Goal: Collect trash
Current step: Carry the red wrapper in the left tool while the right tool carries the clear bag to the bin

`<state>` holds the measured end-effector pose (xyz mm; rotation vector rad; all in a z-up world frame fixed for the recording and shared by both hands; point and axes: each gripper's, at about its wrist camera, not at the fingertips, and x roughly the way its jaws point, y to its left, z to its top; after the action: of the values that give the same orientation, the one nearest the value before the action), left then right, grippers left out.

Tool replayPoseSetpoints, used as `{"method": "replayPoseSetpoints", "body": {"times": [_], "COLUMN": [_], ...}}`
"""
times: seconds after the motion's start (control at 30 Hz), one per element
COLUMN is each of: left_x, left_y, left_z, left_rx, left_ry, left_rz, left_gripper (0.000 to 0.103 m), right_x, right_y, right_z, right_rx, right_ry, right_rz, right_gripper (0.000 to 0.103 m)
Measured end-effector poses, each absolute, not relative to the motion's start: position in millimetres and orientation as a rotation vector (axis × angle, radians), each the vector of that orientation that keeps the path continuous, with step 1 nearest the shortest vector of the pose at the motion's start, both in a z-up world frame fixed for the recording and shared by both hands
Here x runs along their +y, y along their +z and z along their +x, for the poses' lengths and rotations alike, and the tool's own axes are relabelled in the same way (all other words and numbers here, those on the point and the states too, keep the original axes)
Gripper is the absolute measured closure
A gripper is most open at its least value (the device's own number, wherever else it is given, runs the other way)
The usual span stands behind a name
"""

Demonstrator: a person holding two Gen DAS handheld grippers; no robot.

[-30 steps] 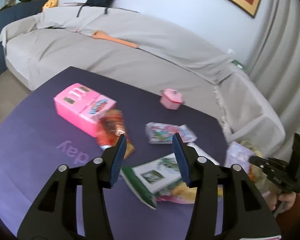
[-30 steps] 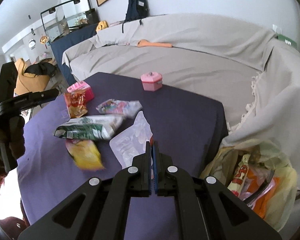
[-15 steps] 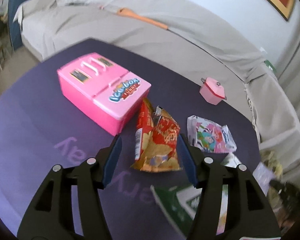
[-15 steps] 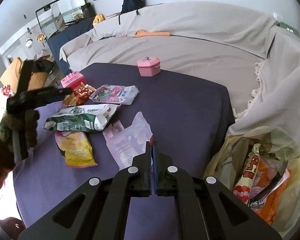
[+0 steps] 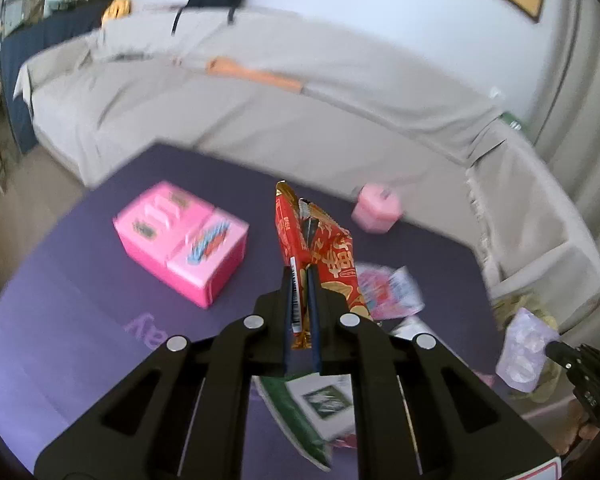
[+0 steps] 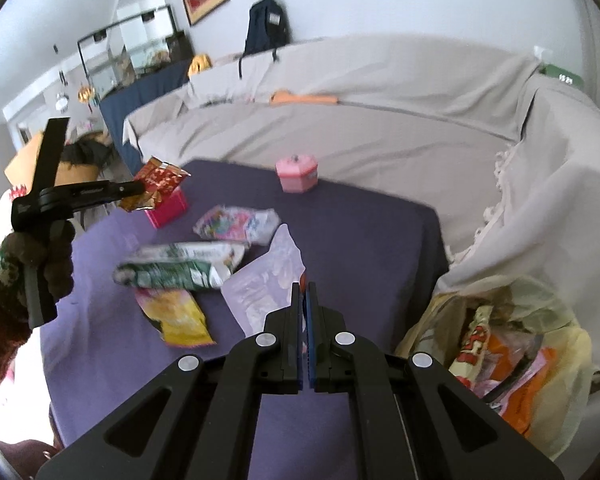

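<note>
My left gripper point(image 5: 301, 280) is shut on a red and gold snack wrapper point(image 5: 324, 252) and holds it above the purple table point(image 5: 80, 280); it shows in the right wrist view point(image 6: 156, 184) too. My right gripper point(image 6: 304, 292) is shut on a clear pale plastic wrapper point(image 6: 268, 280), held over the table near its right edge. On the table lie a green and white bag point(image 6: 180, 268), a yellow wrapper point(image 6: 180, 316) and a pink patterned wrapper point(image 6: 236, 224). A yellowish trash bag point(image 6: 512, 344) with wrappers in it sits open at the right of the table.
A pink toy box point(image 5: 180, 240) and a small pink pot point(image 5: 376, 210) stand on the table. A sofa under a beige cover point(image 5: 300, 120) curves behind and to the right of the table, with an orange object point(image 5: 256, 74) on it.
My left gripper closed on the red and gold wrapper and lifted it off the table. My right gripper, still holding the clear wrapper, shifted slightly.
</note>
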<state>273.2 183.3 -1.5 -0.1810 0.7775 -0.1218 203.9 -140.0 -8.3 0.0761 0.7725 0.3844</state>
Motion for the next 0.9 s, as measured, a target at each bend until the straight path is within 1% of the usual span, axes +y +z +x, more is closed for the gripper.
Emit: {"method": "replayPoseSetpoints", "body": {"times": [0.13,0.27,0.43,0.7,0.9], "left_x": [159.7,116.4,51.4,-39.8,-79.1], "left_y": [44.3,75.0,94.5,83.1,57.5], "left_z": [246.0,228.9,210.2,196.9,196.7], "left_rx": [0.698,0.663,0.663,0.716,0.798], "left_ry": [-0.187,-0.281,-0.432,-0.606,-0.675], "left_rz": [-0.144,-0.115,-0.102,-0.074,-0.091], "left_gripper": [0.096,0.096,0.096,0.096,0.096], "right_x": [-154.6,-177.1,-219.0,-294.9,-330.2], "right_y": [18.3,43.1,64.9,63.7,40.5], "right_z": [190.3,172.2,145.6,116.1,109.7], "right_rx": [0.699,0.628,0.560,0.546,0.586], "right_ry": [0.367,0.326,0.235,0.076,0.006], "right_rz": [0.086,0.081,0.068,0.086,0.103], "right_gripper": [0.099,0.099,0.099,0.099,0.099]}}
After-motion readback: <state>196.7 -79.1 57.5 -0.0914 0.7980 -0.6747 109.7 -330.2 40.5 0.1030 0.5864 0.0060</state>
